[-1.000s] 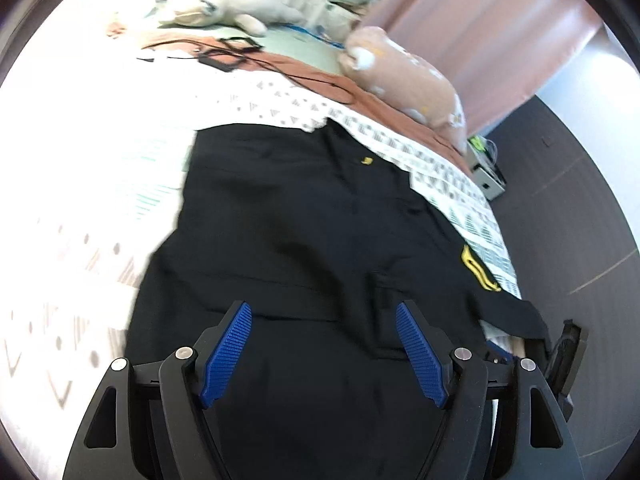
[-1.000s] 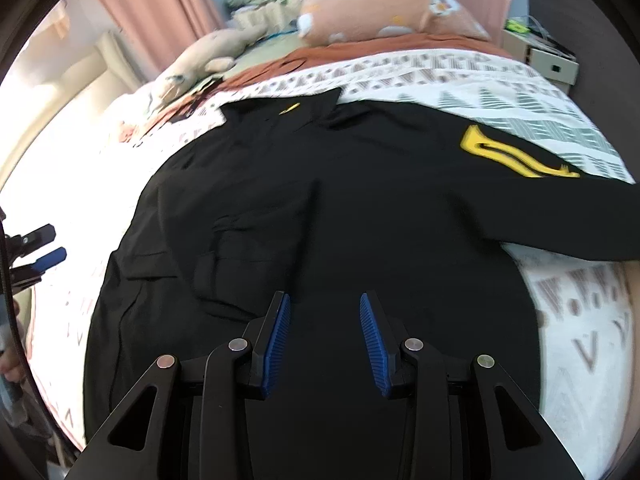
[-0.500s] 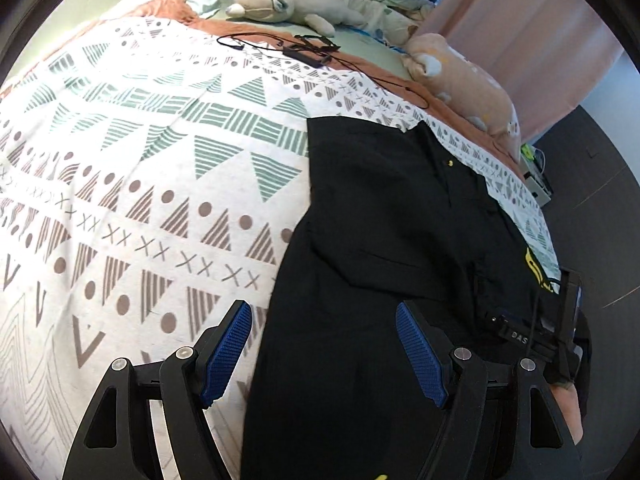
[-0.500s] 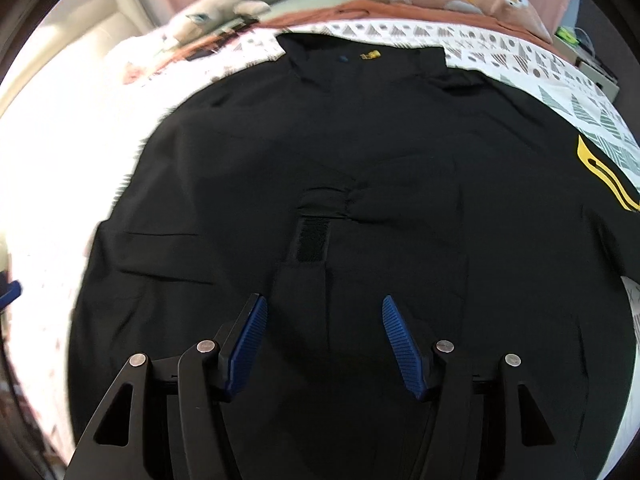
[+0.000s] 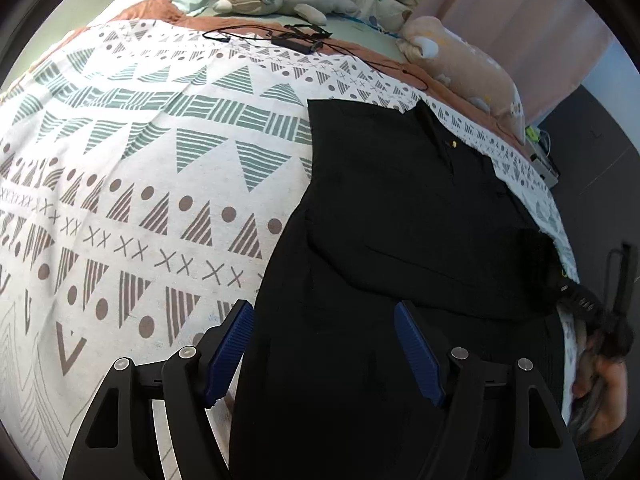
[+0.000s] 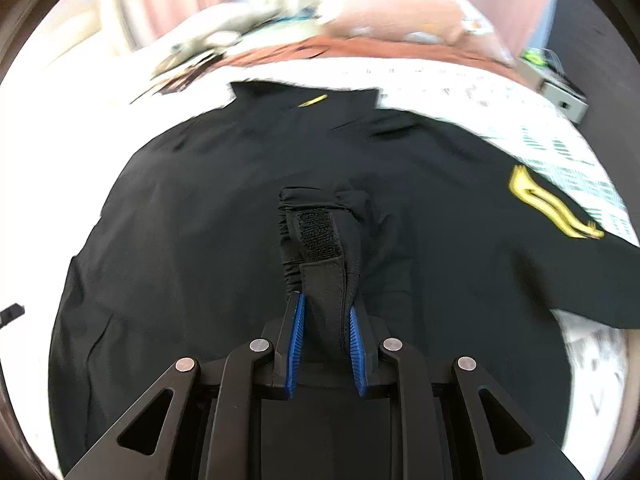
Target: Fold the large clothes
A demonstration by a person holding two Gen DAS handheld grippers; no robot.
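Note:
A black jacket point(image 5: 400, 208) lies spread on the bed, collar at the far end. Its yellow sleeve emblem point(image 6: 548, 208) shows at the right in the right wrist view. My left gripper point(image 5: 322, 308) hovers over the jacket's point(image 6: 200, 200) left edge near the hem. Its jaws stand wide and are narrowing slightly, and nothing is pinched between the pads. My right gripper point(image 6: 326, 304) is closing, and its blue pads press on the bunched sleeve cuff point(image 6: 320, 236) with the velcro strap. The cuff is raised above the jacket's middle. A hand point(image 5: 600, 380) holding that gripper shows at the right edge.
The bedspread point(image 5: 160, 160) is white with triangle patterns and spreads wide to the jacket's left. Two plush toys point(image 5: 272, 0) point(image 5: 460, 64) and a charger with cables point(image 5: 300, 40) lie near the head of the bed. A grey box point(image 5: 544, 164) sits on the dark floor at the right.
My right gripper opened wider, then closed on the sleeve cuff and lifted it off the jacket. My left gripper shifted from above the jacket's middle to its left edge and came lower.

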